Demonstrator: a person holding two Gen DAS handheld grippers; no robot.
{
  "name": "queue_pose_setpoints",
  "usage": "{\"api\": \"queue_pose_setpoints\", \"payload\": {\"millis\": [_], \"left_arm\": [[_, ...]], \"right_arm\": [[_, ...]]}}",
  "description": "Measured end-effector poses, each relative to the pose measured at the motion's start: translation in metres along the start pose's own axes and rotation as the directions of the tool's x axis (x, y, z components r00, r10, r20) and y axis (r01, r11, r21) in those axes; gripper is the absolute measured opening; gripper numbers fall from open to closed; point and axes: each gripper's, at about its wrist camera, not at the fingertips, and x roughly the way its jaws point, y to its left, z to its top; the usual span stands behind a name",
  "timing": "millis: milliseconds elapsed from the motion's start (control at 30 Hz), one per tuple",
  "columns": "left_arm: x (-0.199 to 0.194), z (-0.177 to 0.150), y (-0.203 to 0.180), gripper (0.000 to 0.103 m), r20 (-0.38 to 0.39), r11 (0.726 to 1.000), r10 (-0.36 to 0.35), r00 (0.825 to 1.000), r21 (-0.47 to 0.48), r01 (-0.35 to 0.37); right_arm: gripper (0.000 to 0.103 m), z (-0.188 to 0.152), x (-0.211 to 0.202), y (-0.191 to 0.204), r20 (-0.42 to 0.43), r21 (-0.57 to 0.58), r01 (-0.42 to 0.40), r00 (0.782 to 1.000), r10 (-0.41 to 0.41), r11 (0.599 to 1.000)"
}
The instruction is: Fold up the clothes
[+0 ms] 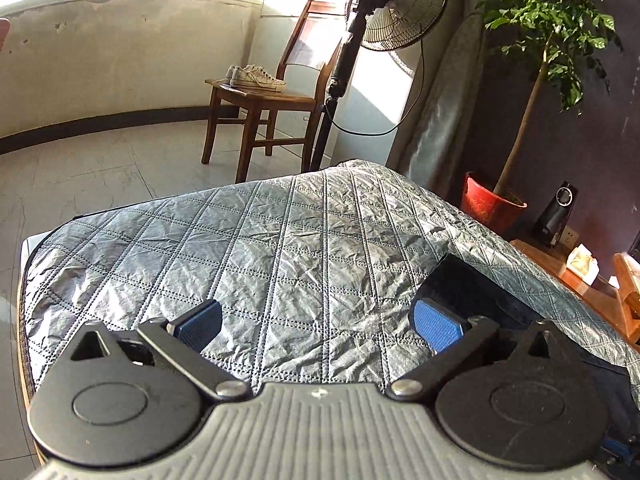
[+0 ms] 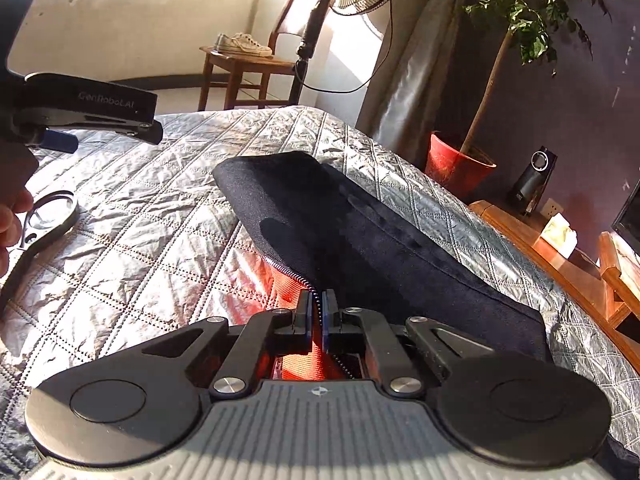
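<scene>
**Mara:** While the right hand-held gripper [image 2: 316,312] is pinching the zipper edge of the dark garment [image 2: 360,232], with its pads pressed together on the teeth and the orange lining [image 2: 288,280] showing, I am worrying about the grip. It is catching only a thin strip, so a sideways pull is likely to drag the teeth out from between the pads.

**Joon:** And the left hand-held gripper [image 1: 316,324]?

**Mara:** It is hovering spread wide over the bed's quilted cover [image 1: 248,240], holding nothing. One blue pad [image 1: 438,326] is sitting just beside the garment's dark edge, which is only peeking in at the right of that view.

**Joon:** So the garment is lying where?

**Mara:** It is stretching as a long dark band across the right part of the bed, running away toward the far corner. Whether it is mid-fold or being reopened, I am not judging.

**Joon:** Room for moving?

**Mara:** The cover's left and middle are offering plenty of open quilt. The right edge of the bed is running close beside the garment, so a swing that way is risking cloth sliding off toward the wooden furniture [image 2: 560,248] and the red pot [image 2: 452,160]. A magnifying glass [image 2: 48,216] is lying on the cover at the left, near the person's hand [image 2: 10,216], and fabric swept over it is likely to snag.
</scene>
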Motion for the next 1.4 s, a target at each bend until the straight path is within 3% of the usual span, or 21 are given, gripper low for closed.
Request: {"api": "queue_pose_setpoints", "payload": {"millis": [100, 167, 400, 433, 467, 500, 567, 667, 733, 767, 833, 900, 933, 1033, 1100, 1133, 1167, 1267, 1400], "left_arm": [[-0.002, 0.000, 0.004, 0.102, 0.010, 1.000, 0.012, 1.000, -0.014, -0.012], [-0.003, 0.002, 0.007, 0.102, 0.022, 0.999, 0.020, 1.000, -0.028, -0.020], [-0.005, 0.005, 0.012, 0.102, 0.038, 0.998, 0.040, 0.998, -0.058, -0.038], [-0.004, 0.004, 0.011, 0.102, 0.037, 0.998, 0.038, 0.999, -0.054, -0.036], [-0.004, 0.004, 0.010, 0.102, 0.035, 0.998, 0.036, 0.999, -0.051, -0.034], [-0.004, 0.004, 0.009, 0.102, 0.033, 0.998, 0.034, 0.999, -0.047, -0.032], [-0.004, 0.003, 0.007, 0.102, 0.030, 0.999, 0.030, 0.999, -0.040, -0.029], [-0.002, 0.001, 0.003, 0.102, 0.022, 0.999, 0.024, 0.999, -0.032, -0.023], [-0.001, 0.001, 0.002, 0.102, 0.023, 0.999, 0.019, 1.000, -0.030, -0.018], [0.000, 0.001, 0.002, 0.102, 0.025, 0.999, 0.018, 1.000, -0.029, -0.017], [0.003, 0.002, 0.002, 0.102, 0.024, 0.999, 0.020, 1.000, -0.033, -0.019], [0.006, 0.004, 0.004, 0.102, 0.014, 0.999, 0.023, 1.000, -0.046, -0.023], [0.007, 0.004, 0.006, 0.102, 0.008, 0.998, 0.024, 1.000, -0.051, -0.023], [0.008, 0.004, 0.009, 0.102, 0.002, 0.998, 0.020, 1.000, -0.060, -0.020], [0.007, 0.004, 0.009, 0.102, 0.004, 0.998, 0.018, 1.000, -0.060, -0.018], [0.006, 0.004, 0.009, 0.102, 0.004, 0.998, 0.018, 1.000, -0.060, -0.018], [0.006, 0.004, 0.009, 0.102, 0.004, 0.998, 0.020, 1.000, -0.061, -0.019], [0.008, 0.004, 0.011, 0.102, -0.006, 0.997, 0.022, 1.000, -0.072, -0.022], [0.008, 0.004, 0.008, 0.102, -0.009, 0.997, 0.012, 1.000, -0.073, -0.013]], "right_arm": [[0.005, -0.005, -0.043, -0.009, 0.035, 0.016, -0.012, 0.999, 0.011, 1.000], [0.005, -0.018, -0.073, -0.005, 0.009, -0.007, -0.015, 1.000, 0.015, 1.000], [0.014, -0.061, -0.139, -0.021, -0.088, 0.126, -0.075, 0.992, 0.086, 0.989], [0.021, -0.063, -0.146, -0.026, -0.090, 0.149, -0.076, 0.992, 0.090, 0.986], [0.037, -0.058, -0.147, -0.034, -0.069, 0.173, -0.060, 0.995, 0.073, 0.983], [0.047, -0.051, -0.145, -0.040, -0.049, 0.174, -0.039, 0.998, 0.048, 0.984], [0.081, -0.034, -0.131, -0.049, -0.020, 0.143, -0.006, 1.000, 0.009, 0.990], [0.082, -0.010, -0.083, -0.066, -0.053, 0.119, -0.006, 0.999, 0.013, 0.993], [0.080, 0.000, -0.058, -0.068, -0.125, 0.146, -0.052, 0.990, 0.071, 0.988], [0.076, 0.005, -0.052, -0.063, -0.138, 0.137, -0.090, 0.984, 0.109, 0.987], [0.077, 0.006, -0.063, -0.026, -0.078, 0.005, -0.203, 0.976, 0.203, 0.979], [0.084, -0.004, -0.082, 0.016, -0.058, -0.181, -0.294, 0.956, 0.288, 0.938], [0.085, -0.014, -0.085, 0.033, -0.078, -0.250, -0.296, 0.955, 0.285, 0.922], [0.085, -0.052, -0.083, 0.072, -0.193, -0.400, -0.277, 0.957, 0.216, 0.873], [0.082, -0.071, -0.074, 0.079, -0.210, -0.479, -0.195, 0.972, 0.104, 0.856], [0.062, -0.074, -0.069, 0.072, -0.229, -0.451, -0.196, 0.968, 0.099, 0.871], [0.016, -0.074, -0.066, 0.063, -0.241, -0.407, -0.194, 0.966, 0.100, 0.893], [0.011, -0.050, -0.073, 0.022, -0.172, -0.219, -0.133, 0.980, 0.096, 0.967], [0.010, 0.001, -0.079, -0.054, -0.031, -0.041, 0.071, 0.997, -0.073, 0.997]]}}
